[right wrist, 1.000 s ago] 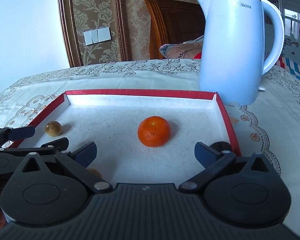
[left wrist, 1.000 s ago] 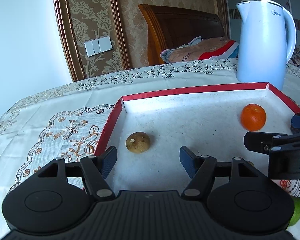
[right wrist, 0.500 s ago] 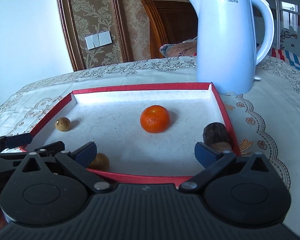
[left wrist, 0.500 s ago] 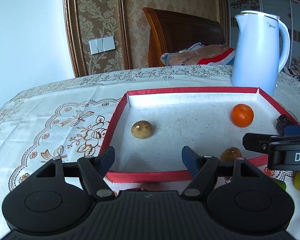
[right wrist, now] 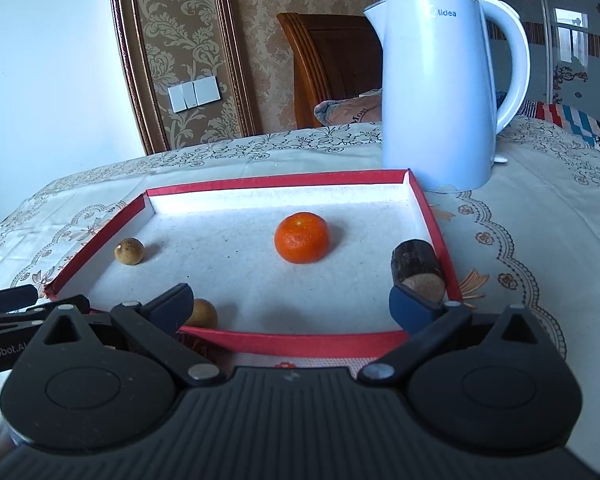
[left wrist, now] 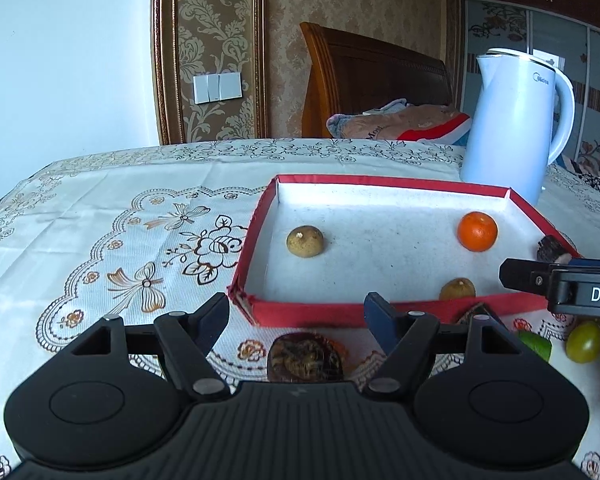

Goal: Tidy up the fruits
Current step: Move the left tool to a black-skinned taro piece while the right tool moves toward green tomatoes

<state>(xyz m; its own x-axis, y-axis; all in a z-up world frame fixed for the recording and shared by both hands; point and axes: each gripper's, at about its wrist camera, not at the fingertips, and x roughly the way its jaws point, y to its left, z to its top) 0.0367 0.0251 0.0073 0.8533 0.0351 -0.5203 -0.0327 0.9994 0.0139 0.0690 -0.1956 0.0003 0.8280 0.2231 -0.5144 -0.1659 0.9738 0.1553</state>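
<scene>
A bedroom with patterned wallpaper lies behind a table [left wrist: 100,216] under an embroidered cloth; a white kettle [right wrist: 440,92] stands at the far side, and a red-rimmed tray [left wrist: 300,314] with a white floor sits before it. In the tray are an orange [left wrist: 477,231], two brown longans, one far left [left wrist: 305,241] and one by the near rim [left wrist: 457,289], and a dark stub of something cylindrical [right wrist: 418,270] at the right wall. The left tongs [left wrist: 296,314] stand fairly wide with nothing between them, their jaws having just been opening; the right tongs [right wrist: 290,304] are likewise wide and hold nothing. The relation that matters: outside the tray, on the cloth just short of its near rim, a wrinkled brown fruit [left wrist: 305,360] lies almost centred under the left tongs, close to their base; it is broader than tall, its long axis running across the gap. A yellow-green fruit [left wrist: 584,342] and a green one [left wrist: 536,344] lie further right, perhaps nearer the right tongs, though that view does not show them. The left hand looks best placed for the brown fruit; it would need to dip and draw back a little.
</scene>
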